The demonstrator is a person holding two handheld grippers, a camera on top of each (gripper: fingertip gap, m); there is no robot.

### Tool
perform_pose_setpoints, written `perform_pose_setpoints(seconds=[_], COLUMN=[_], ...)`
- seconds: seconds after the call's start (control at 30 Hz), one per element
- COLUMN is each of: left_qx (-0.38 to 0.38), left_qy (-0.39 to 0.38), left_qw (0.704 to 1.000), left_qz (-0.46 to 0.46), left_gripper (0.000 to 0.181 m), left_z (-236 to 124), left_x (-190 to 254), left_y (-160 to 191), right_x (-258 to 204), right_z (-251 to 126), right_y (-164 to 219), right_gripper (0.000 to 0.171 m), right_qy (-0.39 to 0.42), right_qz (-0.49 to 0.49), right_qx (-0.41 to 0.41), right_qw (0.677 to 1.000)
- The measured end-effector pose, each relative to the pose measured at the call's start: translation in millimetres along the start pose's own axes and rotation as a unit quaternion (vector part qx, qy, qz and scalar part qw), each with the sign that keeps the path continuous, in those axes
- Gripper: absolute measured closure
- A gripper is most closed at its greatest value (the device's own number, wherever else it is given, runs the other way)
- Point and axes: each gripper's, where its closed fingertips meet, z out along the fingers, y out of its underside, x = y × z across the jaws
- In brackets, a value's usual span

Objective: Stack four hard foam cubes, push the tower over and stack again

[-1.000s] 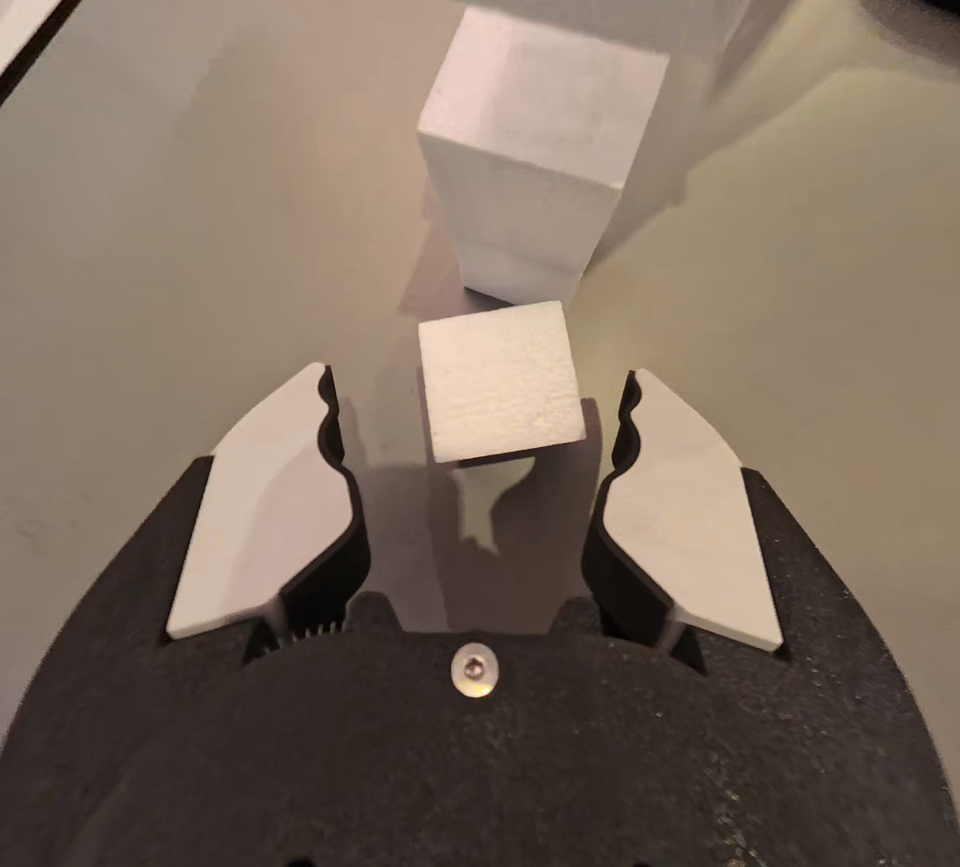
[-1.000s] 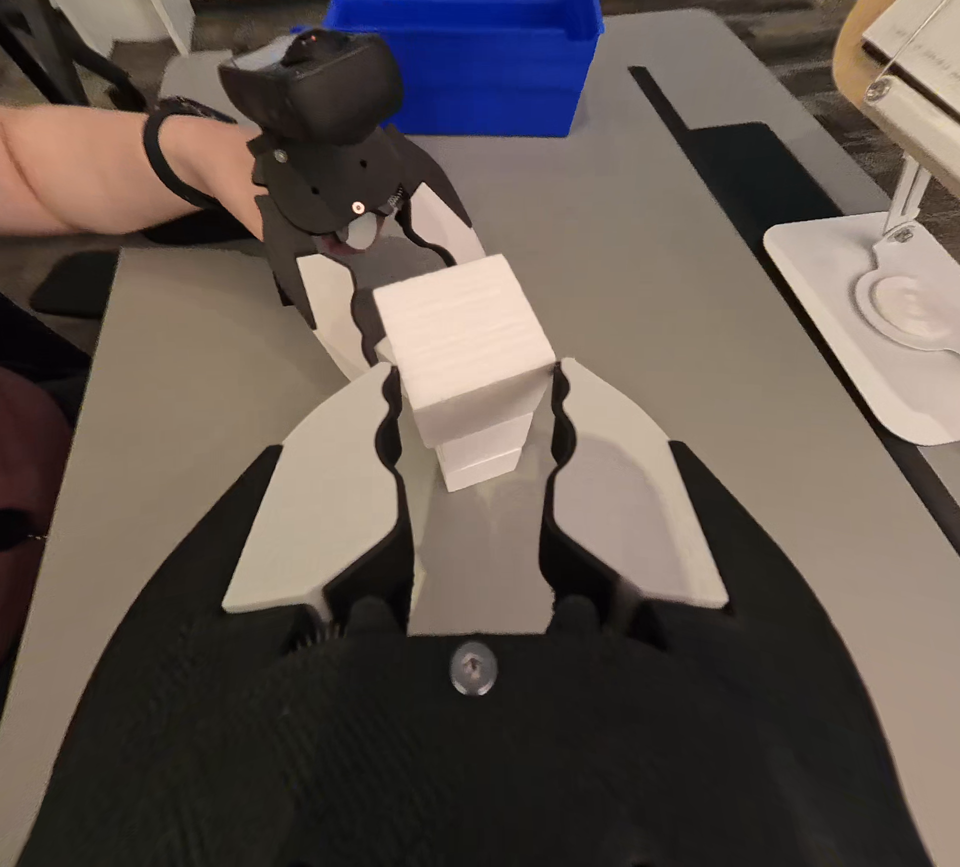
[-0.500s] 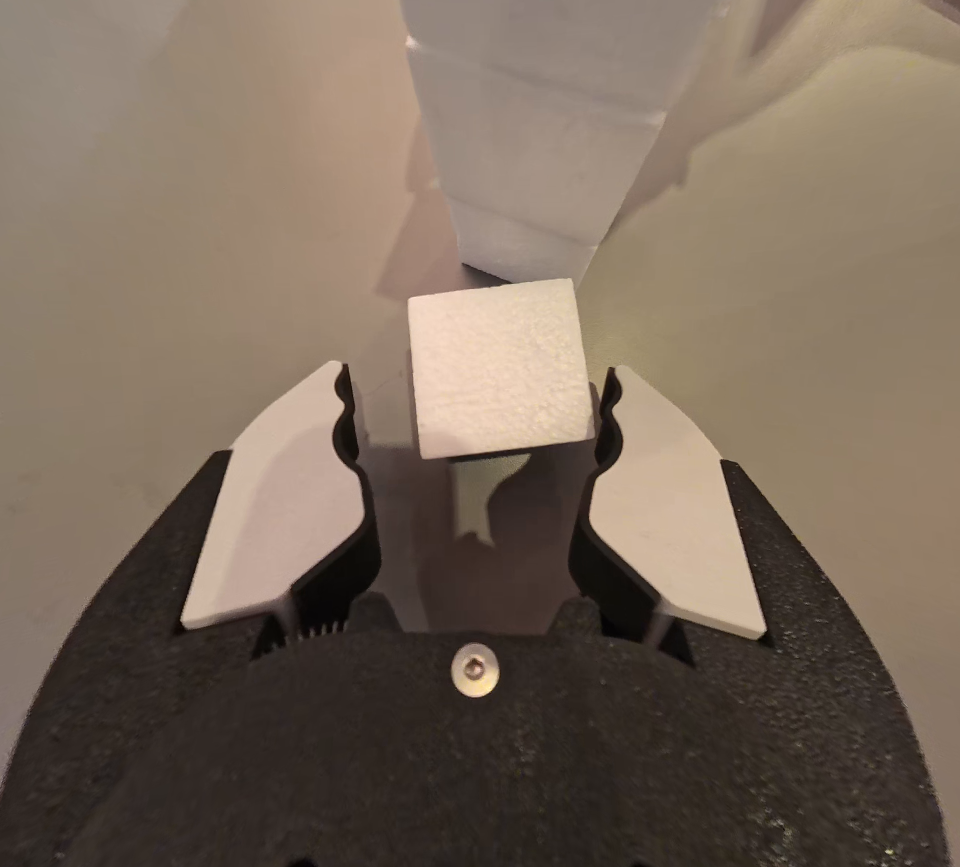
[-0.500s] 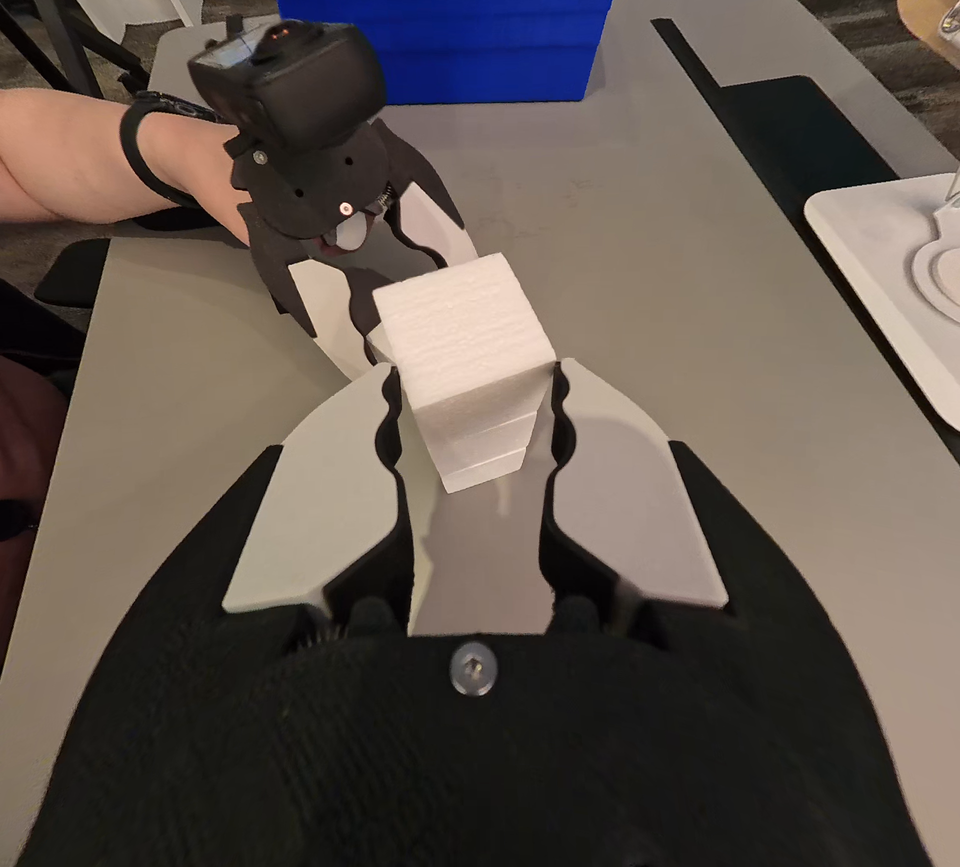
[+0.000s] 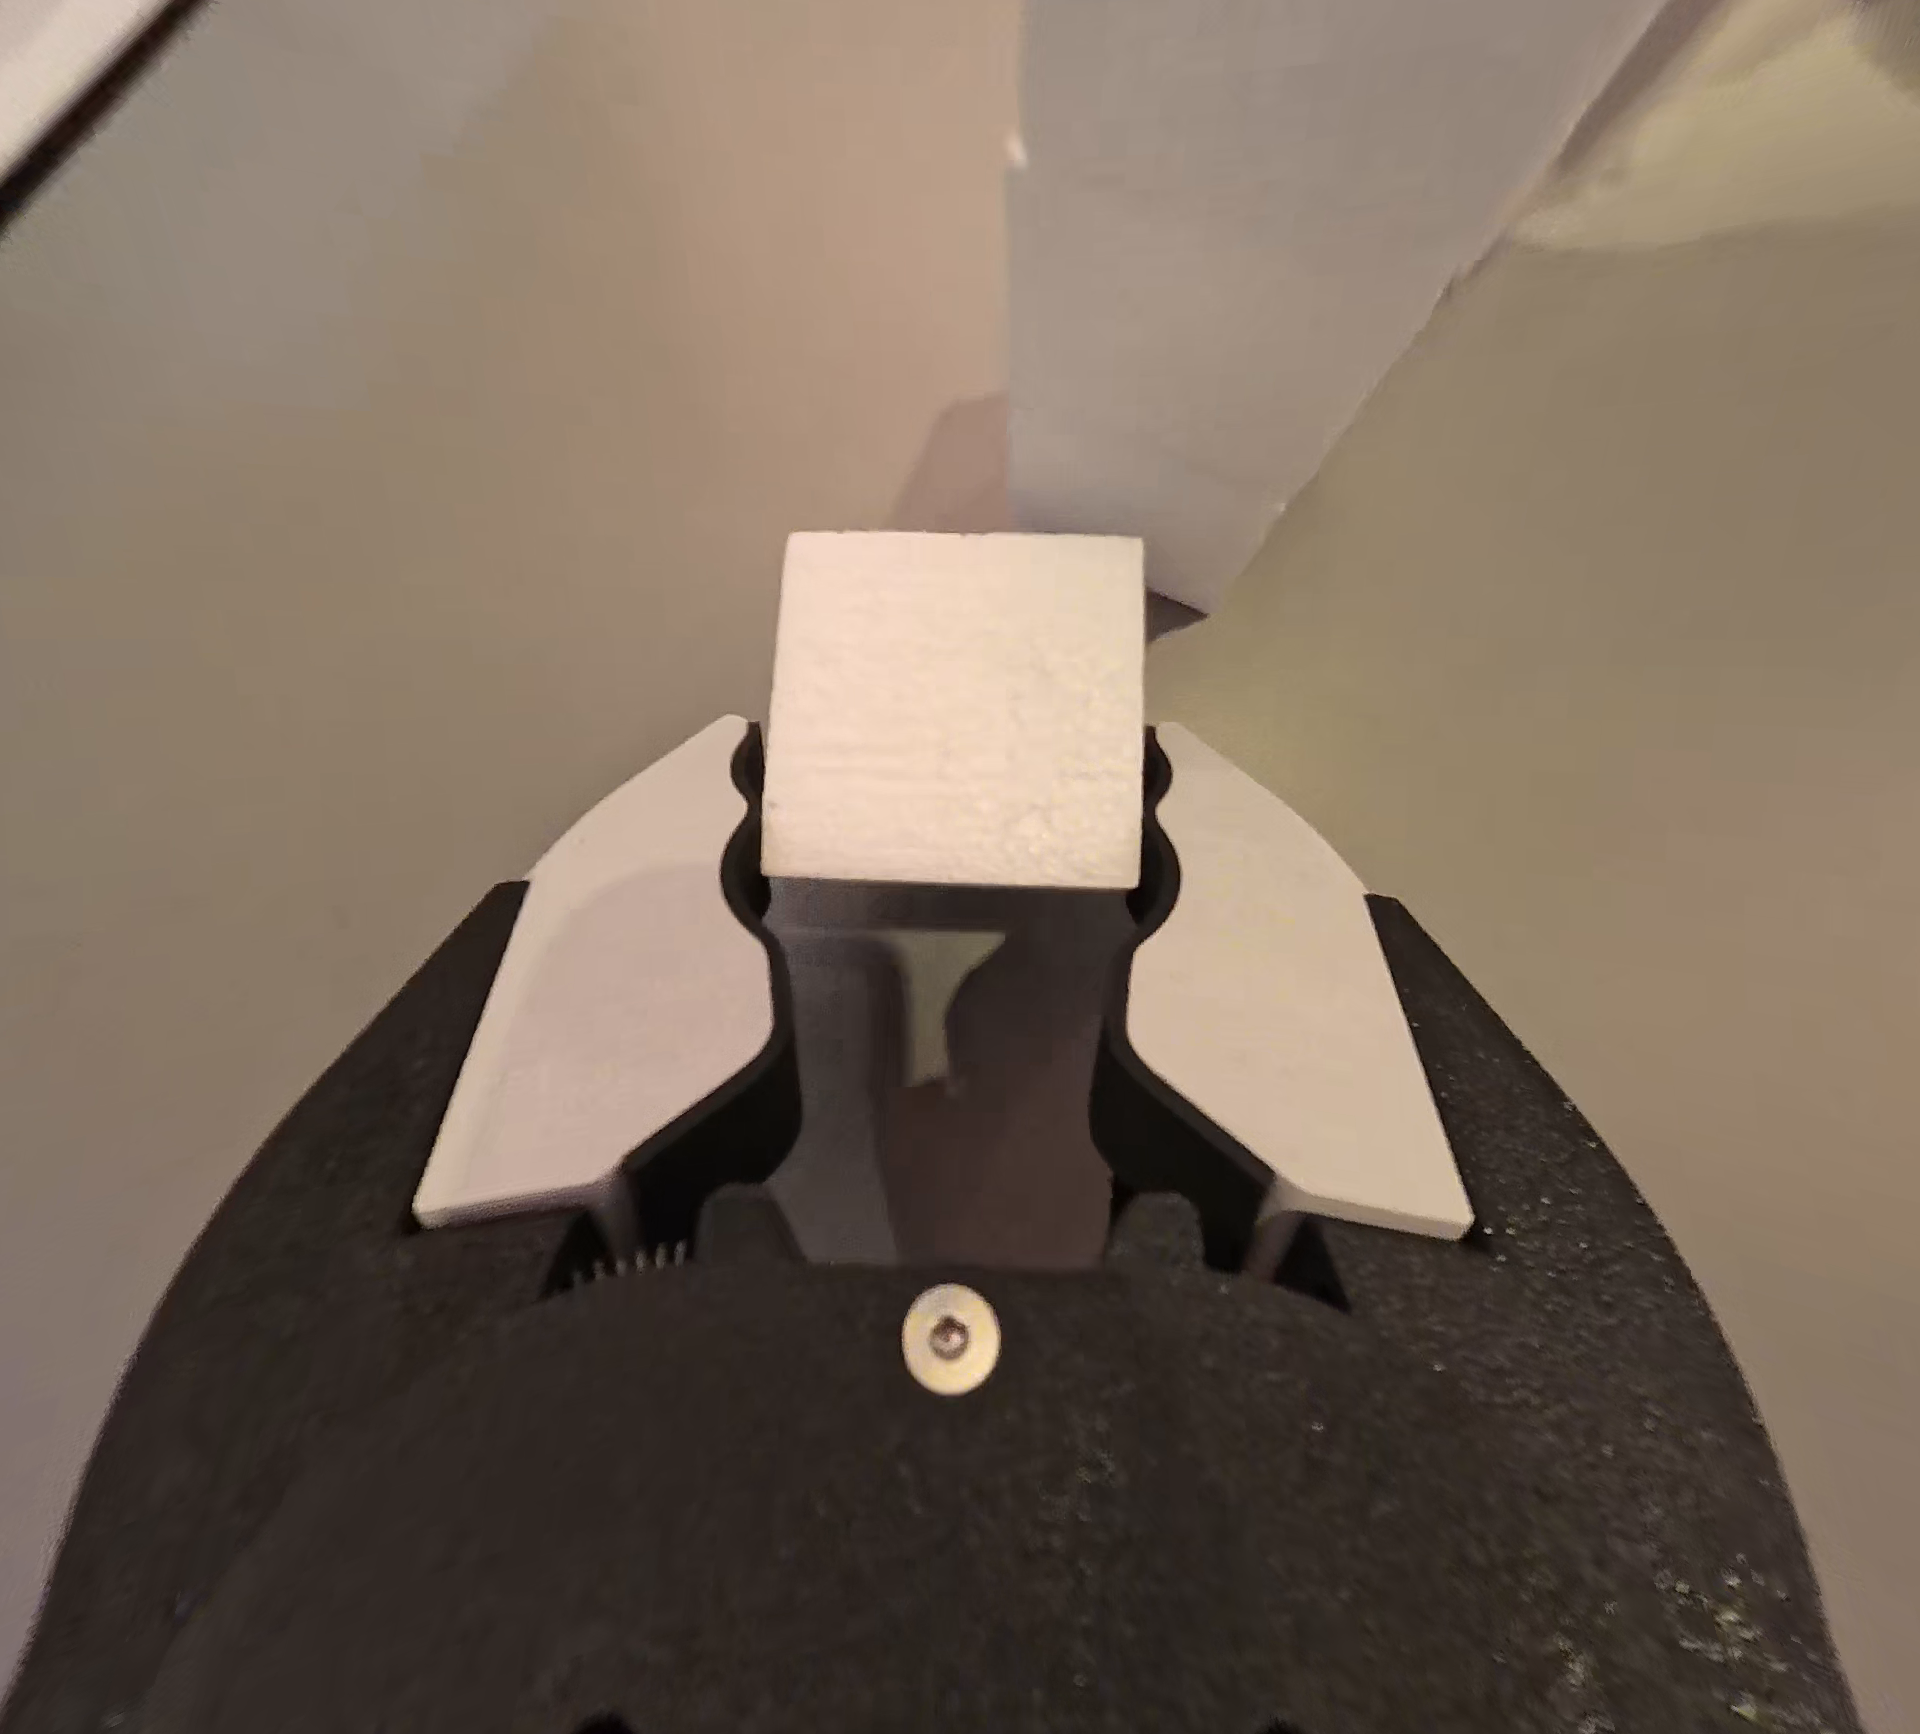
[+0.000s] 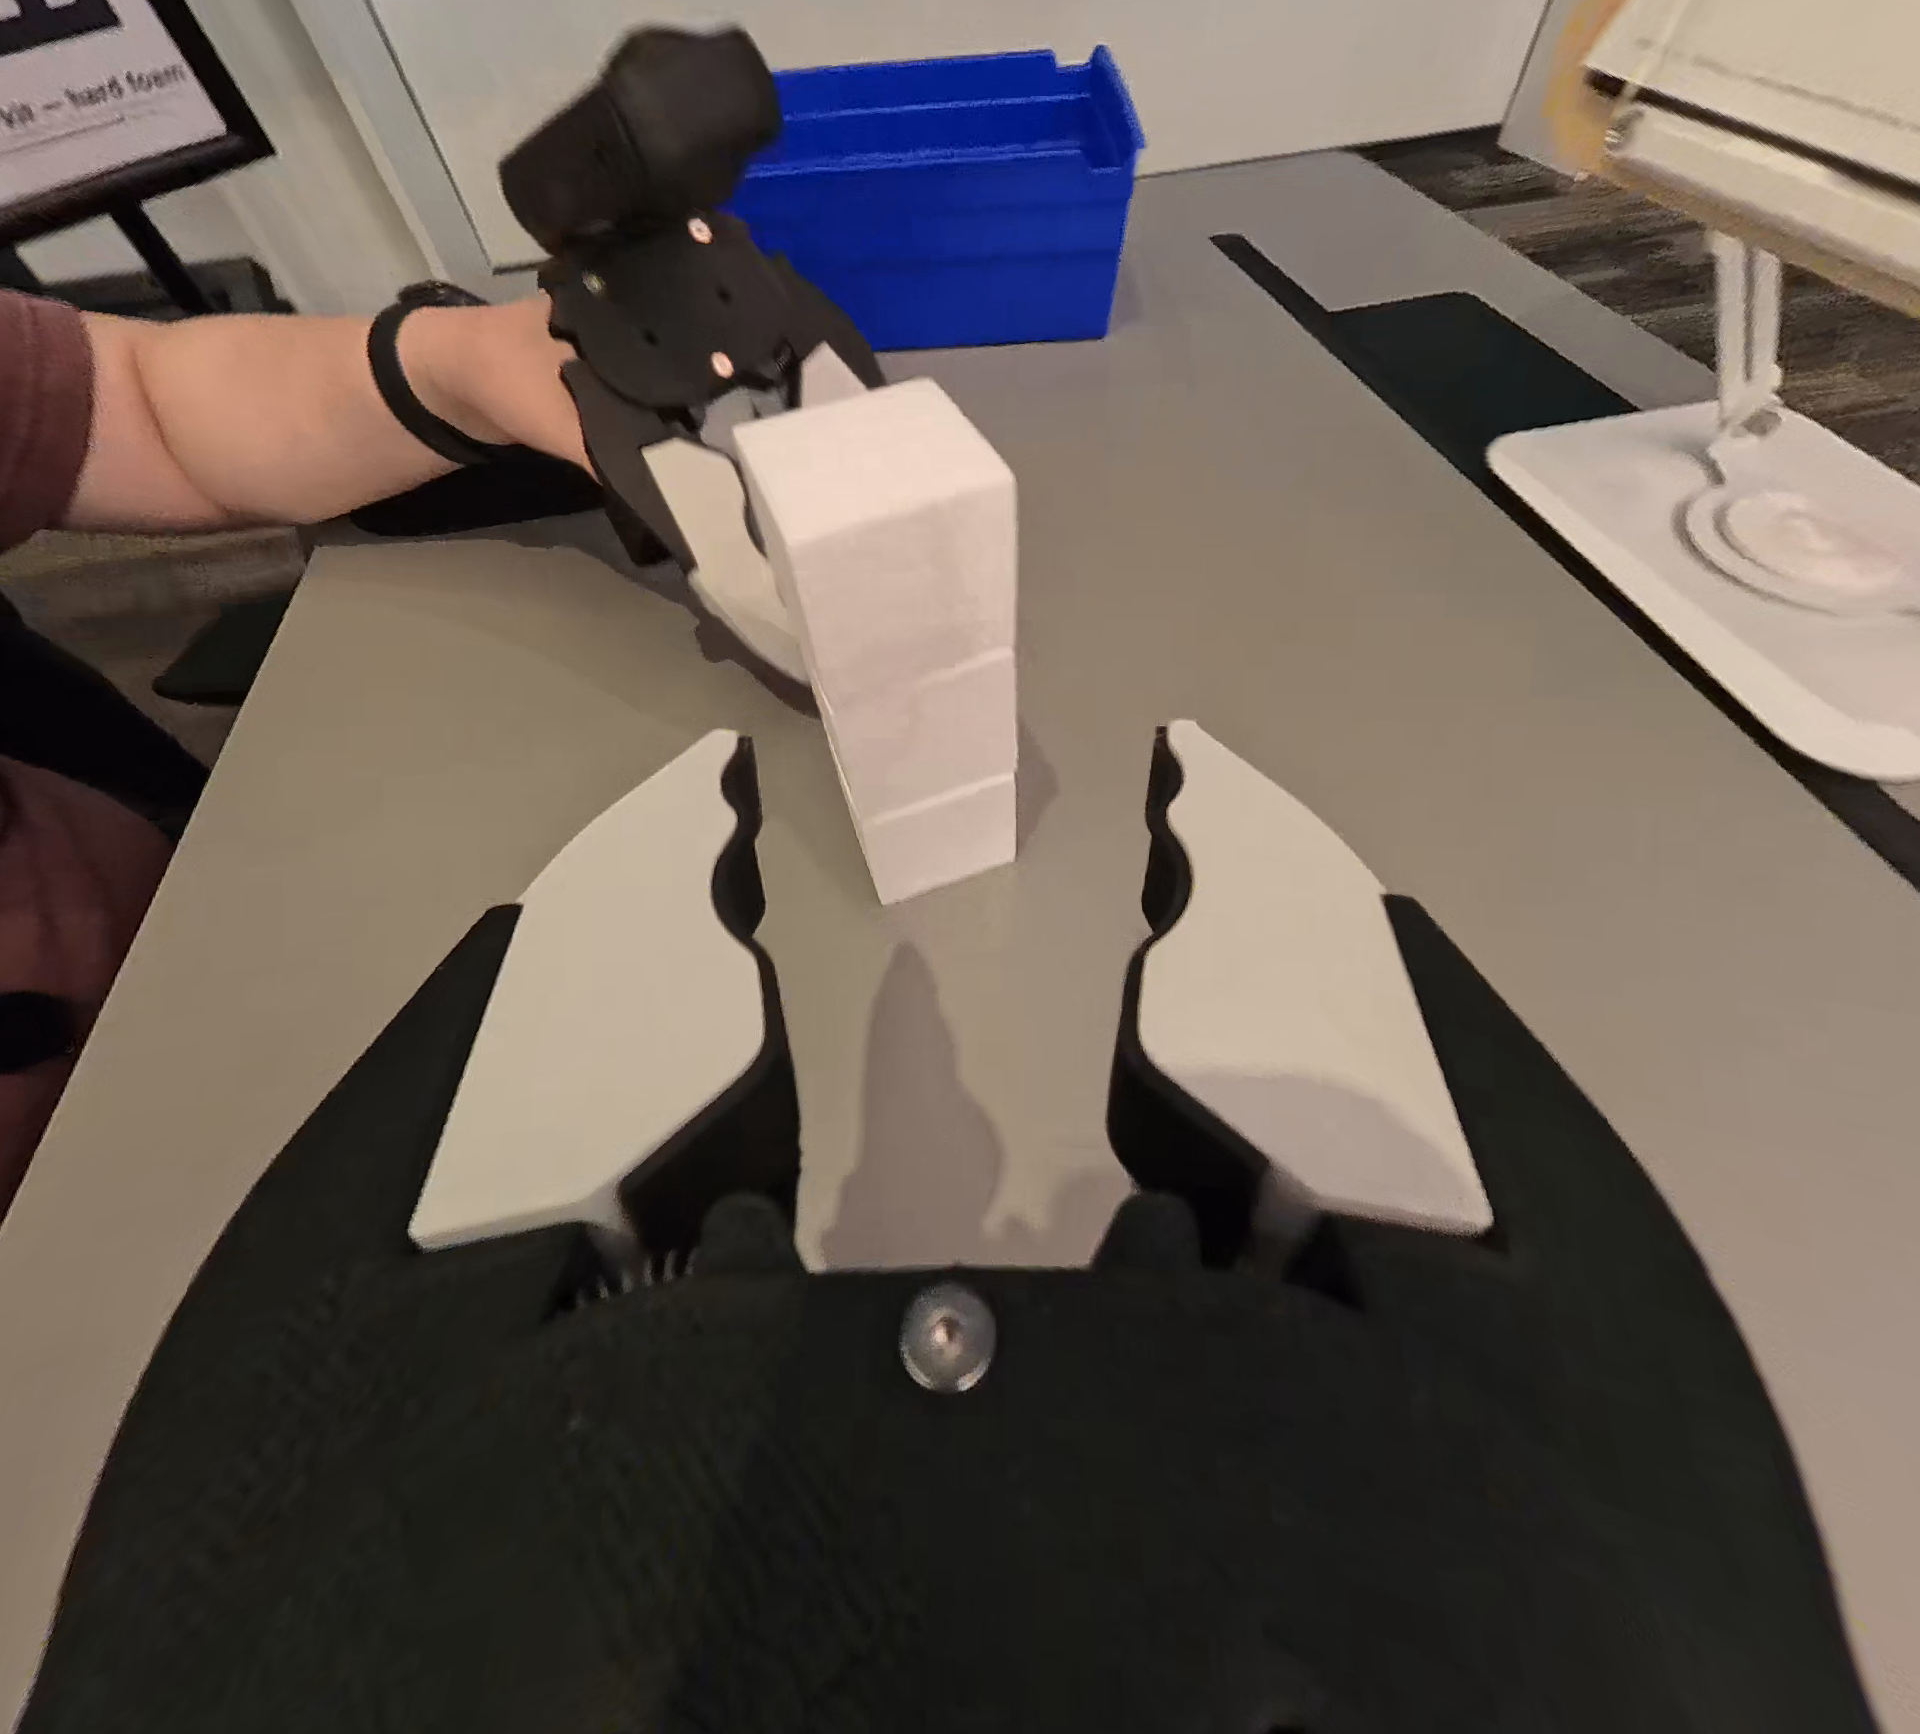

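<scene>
right gripper (image 6: 951, 853) released third cube, backed off, fingers now wide apart. left gripper (image 5: 951, 811) closed onto the loose cube (image 5: 951, 718) beside the stack (image 6: 904, 645).

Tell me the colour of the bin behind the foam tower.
Blue bin, clearest in the right wrist view.

The tower (image 5: 1299, 157) runs off the left wrist view's top edge; in the right wrist view it hides the left tool's (image 6: 748, 541) tips.
</scene>
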Motion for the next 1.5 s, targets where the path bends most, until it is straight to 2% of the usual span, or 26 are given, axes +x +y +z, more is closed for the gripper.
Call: perform_pose_setpoints(seconds=[0.2, 0.33, 0.4, 0.53, 0.7, 0.9, 1.07, 1.1, 1.2, 1.3, 1.4, 1.5], left_qx=[0.082, 0.111, 0.104, 0.057, 0.032, 0.027, 0.020, 0.021, 0.023, 0.053, 0.088, 0.069], left_qy=[-0.009, 0.079, 0.085, 0.074, 0.071, 0.092, 0.095, 0.090, 0.087, 0.082, 0.072, 0.037], left_qw=[0.996, 0.989, 0.987, 0.987, 0.987, 0.989, 0.987, 0.987, 0.987, 0.989, 0.991, 0.997], left_qz=[0.014, 0.064, 0.084, 0.128, 0.140, 0.116, 0.130, 0.132, 0.133, 0.112, 0.069, 0.015], left_gripper=[0.113, 0.113, 0.113, 0.113, 0.113, 0.113, 0.113, 0.110, 0.088, 0.082, 0.087, 0.099], left_z=[-70, -105, -106, -82, -59, -51, -48, -47, -47, -60, -76, -71], left_x=[-24, 6, 14, 26, 32, 33, 35, 34, 33, 29, 21, 4], left_y=[-57, -102, -117, -129, -133, -134, -132, -132, -130, -128, -110, -64], right_x=[14, 11, 11, 9, 9, 8, 6, 5, 5, 6, 9, 15], right_z=[-26, -30, -29, -25, -28, -26, -24, -24, -23, -24, -27, -31], right_y=[12, 11, 15, 20, 19, 24, 28, 29, 32, 33, 32, 33], right_gripper=[0.103, 0.104, 0.103, 0.103, 0.104, 0.104, 0.104, 0.104, 0.103, 0.103, 0.103, 0.103], right_qy=[0.024, 0.023, 0.024, 0.020, 0.017, 0.012, 0.002, -0.001, -0.002, 0.001, 0.007, 0.020], right_qz=[0.037, 0.034, 0.034, 0.029, 0.033, 0.037, 0.044, 0.045, 0.047, 0.047, 0.048, 0.052], right_qx=[0.035, 0.049, 0.039, 0.025, 0.037, 0.027, 0.015, 0.014, 0.009, 0.009, 0.012, 0.016], right_qw=[0.998, 0.998, 0.998, 0.999, 0.999, 0.999, 0.999, 0.999, 0.999, 0.999, 0.999, 0.998])
